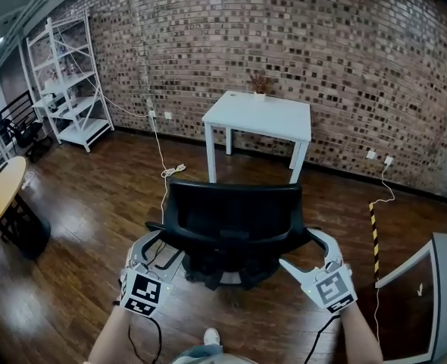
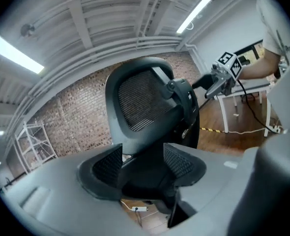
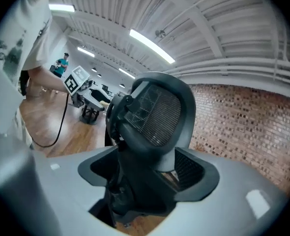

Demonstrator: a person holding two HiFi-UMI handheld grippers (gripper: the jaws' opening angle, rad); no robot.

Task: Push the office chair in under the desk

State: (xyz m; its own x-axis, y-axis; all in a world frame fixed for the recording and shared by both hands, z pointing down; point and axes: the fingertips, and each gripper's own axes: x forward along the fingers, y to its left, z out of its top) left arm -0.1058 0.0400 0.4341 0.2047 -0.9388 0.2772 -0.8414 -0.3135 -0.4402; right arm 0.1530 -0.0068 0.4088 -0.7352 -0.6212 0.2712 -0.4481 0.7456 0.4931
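A black mesh-backed office chair (image 1: pixel 235 214) stands on the wood floor with its back toward me, a short way in front of the white desk (image 1: pixel 261 116) by the brick wall. My left gripper (image 1: pixel 151 245) is at the chair's left armrest and my right gripper (image 1: pixel 314 249) at its right armrest. In the left gripper view the jaws (image 2: pixel 144 163) stand open with a dark part of the chair (image 2: pixel 145 100) between the pads, not pressed. In the right gripper view the jaws (image 3: pixel 147 168) are likewise open around the chair's (image 3: pixel 159 112) side.
White shelving (image 1: pixel 68 82) stands at the far left, and a round wooden table (image 1: pixel 0 192) at the left edge. A white cable (image 1: pixel 170 171) lies on the floor left of the desk. A yellow-black strip (image 1: pixel 374 233) and a grey panel (image 1: pixel 443 294) are at the right.
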